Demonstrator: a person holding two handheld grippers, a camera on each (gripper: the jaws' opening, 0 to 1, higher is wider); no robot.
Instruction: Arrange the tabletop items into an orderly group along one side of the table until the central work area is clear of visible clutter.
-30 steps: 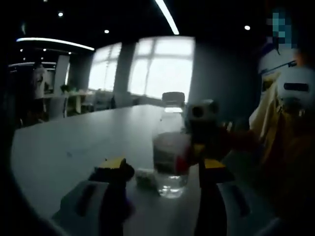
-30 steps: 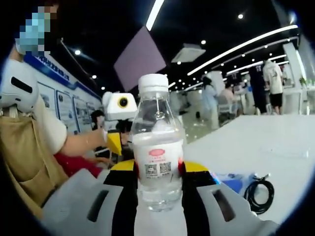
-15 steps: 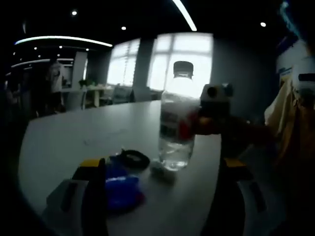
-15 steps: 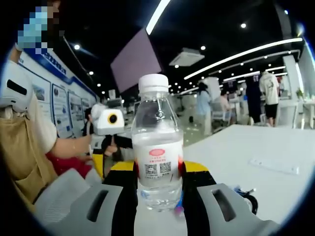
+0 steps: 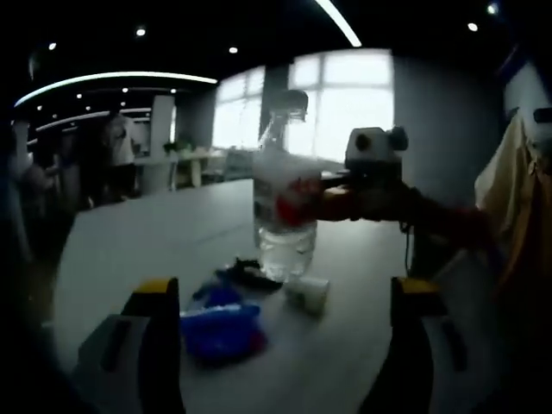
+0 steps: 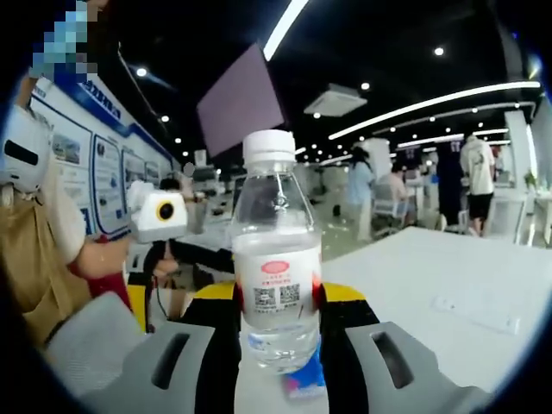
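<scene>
Between my right gripper's [image 6: 278, 323] jaws stands the water bottle [image 6: 276, 259], clamped at the labelled lower body and carried upright above the table [image 6: 483, 267]. Part full by the look of it, so moderate weight, sloshing; thin plastic wall likely gives and turns slippery if squeezed. Low grip suits it (cap end would tip). My left gripper [image 5: 280, 345] hangs spread wide, holding nothing, over the blue object [image 5: 220, 328], dark cable [image 5: 250, 274] and small white piece [image 5: 308, 293].
</scene>
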